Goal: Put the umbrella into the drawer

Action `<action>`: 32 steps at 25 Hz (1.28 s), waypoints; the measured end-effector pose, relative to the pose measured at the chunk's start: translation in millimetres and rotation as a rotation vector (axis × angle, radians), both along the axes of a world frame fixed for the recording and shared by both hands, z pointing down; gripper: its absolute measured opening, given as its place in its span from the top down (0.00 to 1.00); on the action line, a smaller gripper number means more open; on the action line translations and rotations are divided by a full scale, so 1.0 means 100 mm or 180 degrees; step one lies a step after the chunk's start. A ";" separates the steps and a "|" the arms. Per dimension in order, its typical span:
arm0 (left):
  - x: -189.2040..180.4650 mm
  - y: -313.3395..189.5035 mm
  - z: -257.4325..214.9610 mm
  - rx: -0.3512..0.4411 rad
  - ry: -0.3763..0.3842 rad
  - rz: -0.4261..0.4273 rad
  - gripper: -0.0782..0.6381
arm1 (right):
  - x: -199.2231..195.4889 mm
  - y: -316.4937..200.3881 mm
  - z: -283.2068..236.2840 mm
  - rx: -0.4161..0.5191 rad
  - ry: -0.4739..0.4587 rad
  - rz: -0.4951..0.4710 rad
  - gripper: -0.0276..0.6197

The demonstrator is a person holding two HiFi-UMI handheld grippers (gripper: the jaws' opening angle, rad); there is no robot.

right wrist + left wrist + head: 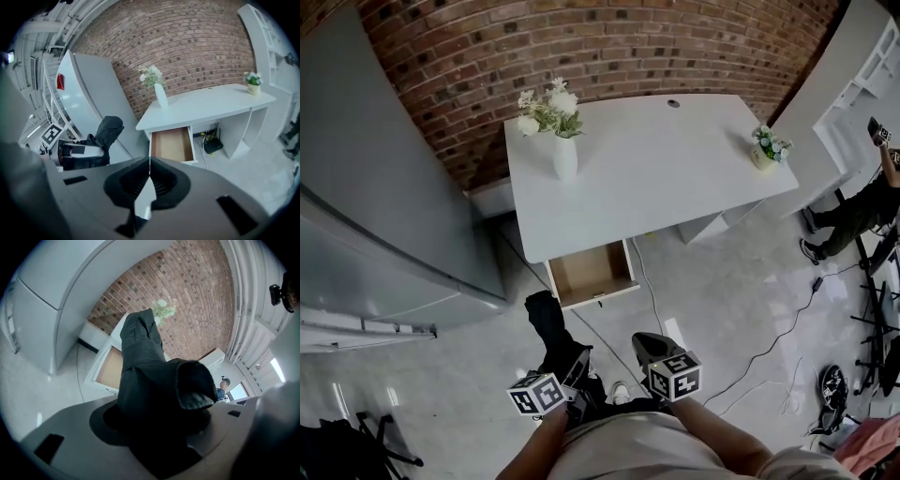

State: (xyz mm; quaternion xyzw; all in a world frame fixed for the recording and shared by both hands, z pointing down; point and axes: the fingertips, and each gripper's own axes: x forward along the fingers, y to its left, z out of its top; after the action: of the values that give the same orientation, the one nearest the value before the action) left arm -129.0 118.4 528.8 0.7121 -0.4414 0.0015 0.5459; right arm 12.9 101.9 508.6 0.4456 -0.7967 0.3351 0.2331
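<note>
A black folded umbrella [549,325] sticks out forward from my left gripper [572,367], whose jaws are shut on it. In the left gripper view the umbrella [145,362] fills the space between the jaws and points towards the open drawer [111,367]. The drawer [592,273], wooden inside and with nothing in it, is pulled out from under the white desk [656,178], ahead of both grippers. My right gripper [647,347] hangs beside the left one, shut with nothing in it. The right gripper [150,164] faces the drawer [172,144], with the umbrella [105,131] to its left.
A white vase of flowers [564,155] and a small potted plant [766,150] stand on the desk. A tall grey cabinet [375,234] rises at the left. Cables [769,347] trail over the floor at the right, where a person [853,211] sits. A brick wall stands behind the desk.
</note>
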 end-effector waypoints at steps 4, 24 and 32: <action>-0.12 -0.14 0.08 -0.0037 0.0081 0.0044 0.53 | -0.11 -0.14 -0.02 0.0032 0.0072 -0.0013 0.93; -0.39 -0.63 0.21 -0.0021 0.0190 0.0209 0.53 | -0.31 -0.44 -0.04 0.0070 0.0174 0.0154 0.93; -0.33 -0.68 0.19 0.0025 0.0239 0.0306 0.53 | -0.27 -0.43 -0.09 0.0100 0.0222 0.0213 0.93</action>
State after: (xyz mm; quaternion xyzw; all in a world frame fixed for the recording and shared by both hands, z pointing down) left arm -161.7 50.4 547.5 0.7342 -0.3859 -0.0007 0.5586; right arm -14.3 58.5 499.2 0.4870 -0.7780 0.3144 0.2424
